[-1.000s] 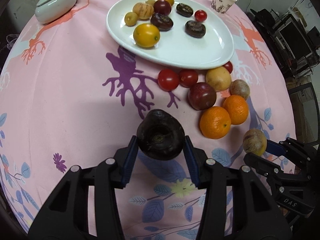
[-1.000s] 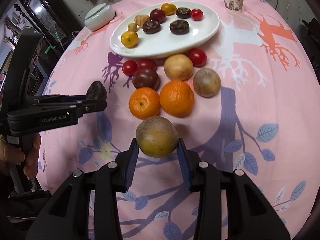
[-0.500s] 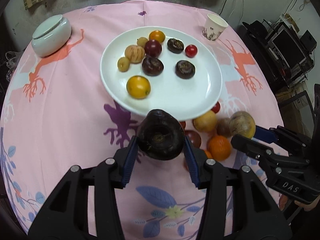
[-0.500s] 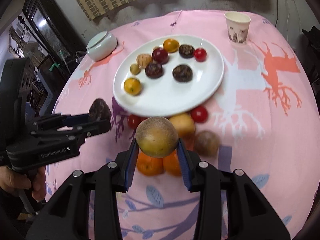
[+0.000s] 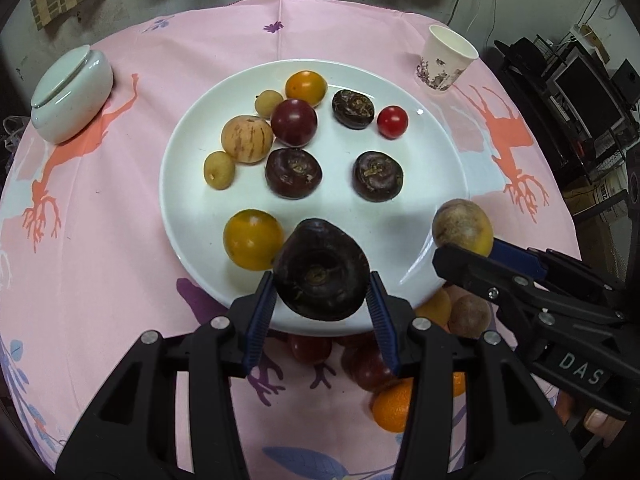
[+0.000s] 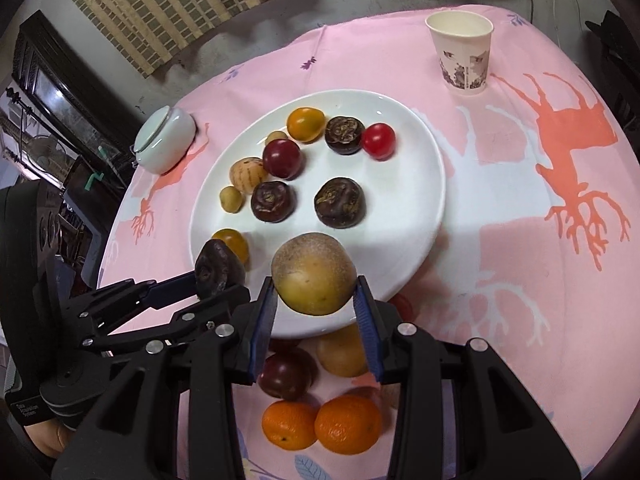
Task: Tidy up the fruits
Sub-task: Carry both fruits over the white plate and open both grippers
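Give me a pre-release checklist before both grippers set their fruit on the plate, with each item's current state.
1. Left gripper clamped on the dark fruit: ok.
2. Right gripper clamped on the tan fruit: ok.
3. Both fruits over the plate, not the cloth: ok, both near its front edge.
4. Bare plate under the tan fruit: ok.
5. Dark fruit clear of the yellow fruit: cannot tell; they overlap in the left view.
6. Height above the plate low enough to release: cannot tell.
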Motion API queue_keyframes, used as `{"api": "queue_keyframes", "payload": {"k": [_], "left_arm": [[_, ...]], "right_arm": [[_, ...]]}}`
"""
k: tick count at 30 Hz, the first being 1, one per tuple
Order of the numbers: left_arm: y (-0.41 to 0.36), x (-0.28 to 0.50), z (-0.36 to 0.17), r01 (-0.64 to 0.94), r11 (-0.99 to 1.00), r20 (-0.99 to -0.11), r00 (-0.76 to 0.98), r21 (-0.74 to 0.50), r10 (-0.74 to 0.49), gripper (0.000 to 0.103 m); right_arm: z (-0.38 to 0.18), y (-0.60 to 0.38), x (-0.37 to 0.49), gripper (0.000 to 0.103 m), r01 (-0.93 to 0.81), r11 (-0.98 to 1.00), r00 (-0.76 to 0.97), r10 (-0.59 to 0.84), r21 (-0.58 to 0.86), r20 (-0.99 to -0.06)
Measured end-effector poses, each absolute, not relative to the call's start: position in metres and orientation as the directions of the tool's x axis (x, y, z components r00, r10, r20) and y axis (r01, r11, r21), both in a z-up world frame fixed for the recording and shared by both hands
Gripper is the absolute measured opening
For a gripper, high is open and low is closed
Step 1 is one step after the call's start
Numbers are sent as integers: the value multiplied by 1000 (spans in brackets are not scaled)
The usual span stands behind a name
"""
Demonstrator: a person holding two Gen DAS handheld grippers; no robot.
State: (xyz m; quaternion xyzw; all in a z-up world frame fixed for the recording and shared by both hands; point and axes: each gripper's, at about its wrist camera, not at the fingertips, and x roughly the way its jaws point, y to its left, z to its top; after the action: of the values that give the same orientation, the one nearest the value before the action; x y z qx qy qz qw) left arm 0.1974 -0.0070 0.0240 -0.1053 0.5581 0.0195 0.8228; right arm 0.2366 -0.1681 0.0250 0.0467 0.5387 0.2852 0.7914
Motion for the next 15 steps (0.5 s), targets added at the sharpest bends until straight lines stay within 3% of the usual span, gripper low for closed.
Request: {"api": "queue_keyframes", "payload": {"k": [5, 9, 12, 15], "left_arm": [[-5, 203, 17, -174, 976, -933, 354, -132, -63, 51], [2, 193, 31, -210, 966, -922, 381, -154, -65, 68], [6, 176, 40, -225, 960, -912, 405, -166, -63, 75], [9, 156, 39, -243, 956, -916, 397, -168, -60, 77]], "right_arm": [[11, -167, 250, 41, -367, 848, 232, 481, 381, -846], [14, -174, 247, 43, -351, 831, 212, 520, 433, -827], [18, -186, 237, 56, -334, 835, 224, 521, 437, -824], [20, -200, 223, 58, -314, 836, 229, 526, 449, -819]]}}
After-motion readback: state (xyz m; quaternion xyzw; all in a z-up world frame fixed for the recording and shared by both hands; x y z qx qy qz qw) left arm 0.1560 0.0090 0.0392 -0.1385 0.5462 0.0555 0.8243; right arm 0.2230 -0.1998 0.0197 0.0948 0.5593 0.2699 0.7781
